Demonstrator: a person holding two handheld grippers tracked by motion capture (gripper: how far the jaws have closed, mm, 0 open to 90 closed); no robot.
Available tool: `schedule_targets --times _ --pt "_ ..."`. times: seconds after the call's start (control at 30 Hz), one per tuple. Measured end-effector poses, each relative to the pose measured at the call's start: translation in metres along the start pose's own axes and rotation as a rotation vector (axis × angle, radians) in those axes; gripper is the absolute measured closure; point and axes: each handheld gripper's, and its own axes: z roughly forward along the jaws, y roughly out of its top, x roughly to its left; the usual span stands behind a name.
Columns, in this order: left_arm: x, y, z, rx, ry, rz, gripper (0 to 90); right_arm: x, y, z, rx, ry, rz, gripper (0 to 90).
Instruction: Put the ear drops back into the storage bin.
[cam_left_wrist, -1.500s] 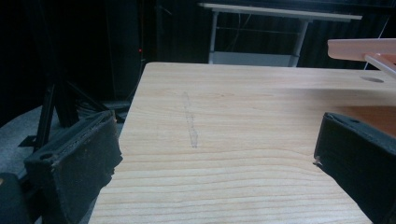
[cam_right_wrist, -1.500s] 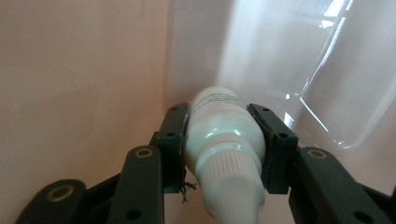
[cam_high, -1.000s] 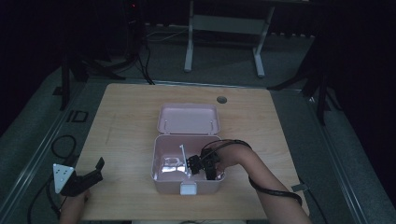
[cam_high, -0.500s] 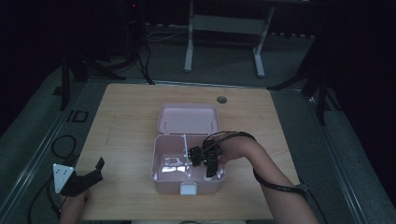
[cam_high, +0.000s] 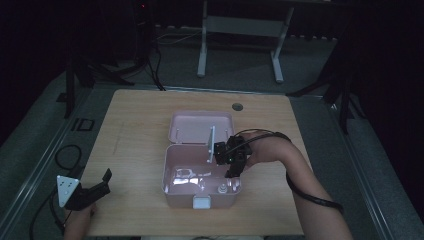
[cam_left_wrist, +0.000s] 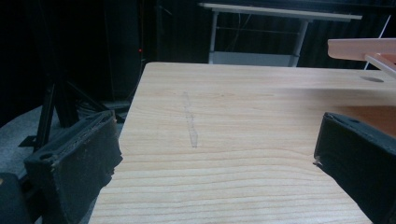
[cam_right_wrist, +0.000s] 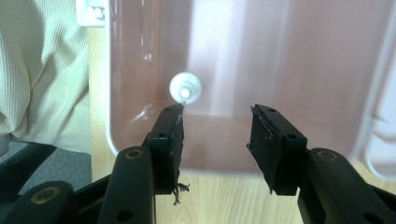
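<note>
The surface (cam_high: 140, 130) is a light wooden top with rounded corners. A round grommet hole (cam_high: 237, 106) sits near its far edge, right of the middle. A pink box (cam_high: 172, 172) lies open on it near the near edge, with its lid (cam_high: 192, 127) flat behind it toward the centre. The left hand-held gripper (cam_high: 92, 187) rests at the near left corner.

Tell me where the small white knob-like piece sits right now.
High view: the small white piece rests inside the pink box, in its near-right corner, just below the right hand-held gripper.
</note>
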Motion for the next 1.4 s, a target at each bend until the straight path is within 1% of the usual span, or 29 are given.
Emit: schedule_targets --times 0.07,0.13,0.2,0.3,0.4,0.43,0.5,0.6,0.73,0.83,0.9,0.93,1.0,1.07,1.1,1.13,1.17,1.2,1.23,1.27,1.3,1.33,1.37,1.4 --pt "0.000 0.000 0.000 -0.001 0.001 0.001 0.5 -0.001 -0.008 -0.006 -0.011 -0.015 0.015 54.0" --pt "0.000 0.000 0.000 0.000 0.001 0.000 0.5 -0.001 -0.014 -0.009 -0.027 -0.018 0.026 54.0" --pt "0.000 0.000 0.000 -0.001 0.001 0.001 0.5 -0.002 -0.022 -0.010 -0.026 -0.027 0.040 54.0" --pt "0.000 0.000 0.000 0.000 0.000 0.000 0.5 -0.003 -0.033 -0.010 -0.030 -0.033 0.065 54.0" --pt "0.000 0.000 0.000 0.000 0.001 0.002 0.5 -0.006 -0.045 -0.005 -0.028 -0.038 0.090 53.5" --pt "0.000 0.000 0.000 -0.001 0.000 0.000 0.5 -0.006 -0.049 -0.002 -0.024 -0.042 0.105 52.7" --pt "0.000 0.000 0.000 0.000 0.002 0.000 0.5 -0.008 -0.055 0.004 -0.016 -0.044 0.118 50.9" --pt "0.000 0.000 0.000 -0.001 0.003 0.002 0.5 -0.011 -0.065 0.017 -0.005 -0.055 0.151 48.8" --pt "0.000 0.000 0.000 0.000 0.002 0.001 0.5 -0.011 -0.079 0.036 0.001 -0.044 0.188 48.7" --pt "0.000 0.000 0.000 -0.001 0.002 0.001 0.5 -0.011 -0.087 0.047 -0.004 -0.047 0.220 48.5" --pt "0.000 0.000 0.000 -0.001 0.002 0.001 0.5 -0.011 -0.092 0.056 -0.006 -0.054 0.239 44.9" --pt "0.000 0.000 0.000 -0.001 0.002 0.001 0.4 -0.011 -0.096 0.061 -0.010 -0.058 0.261 42.2" --pt "0.000 0.000 0.000 0.000 0.003 0.001 0.5 -0.011 -0.101 0.066 -0.013 -0.065 0.287 38.9" --pt "0.000 0.000 0.000 0.000 0.004 0.001 0.5 -0.012 -0.108 0.070 -0.023 -0.079 0.320 36.9" --pt "0.000 0.000 0.000 -0.001 0.004 0.001 0.5 -0.012 -0.110 0.071 -0.032 -0.085 0.336 34.3" --pt "0.000 0.000 0.000 -0.001 0.004 0.001 0.5 -0.012 -0.110 0.071 -0.032 -0.085 0.336 34.3" --pt "0.000 0.000 0.000 -0.001 0.004 0.000 0.5 -0.012 -0.112 0.072 -0.041 -0.087 0.348 30.8" --pt "0.000 0.000 0.000 0.000 0.004 0.001 0.5 -0.013 -0.119 0.074 -0.074 -0.088 0.389 25.7" --pt "0.000 0.000 0.000 0.000 0.004 0.001 0.5 -0.012 -0.122 0.075 -0.082 -0.082 0.393 19.8" --pt "0.000 0.000 0.000 0.000 0.004 0.001 0.5 -0.011 -0.125 0.077 -0.084 -0.090 0.395 17.8" --pt "0.000 0.000 0.000 0.000 0.004 0.001 0.5 -0.011 -0.128 0.079 -0.088 -0.088 0.411 16.7" --pt "0.000 0.000 0.000 0.000 0.004 0.001 0.5 -0.011 -0.131 0.081 -0.100 -0.080 0.429 13.6" --pt "0.000 0.000 0.000 0.000 0.003 0.000 0.5 -0.011 -0.134 0.082 -0.111 -0.073 0.439 13.5" --pt "0.000 0.000 0.000 0.000 0.003 0.000 0.5 -0.010 -0.135 0.083 -0.119 -0.078 0.448 13.4"
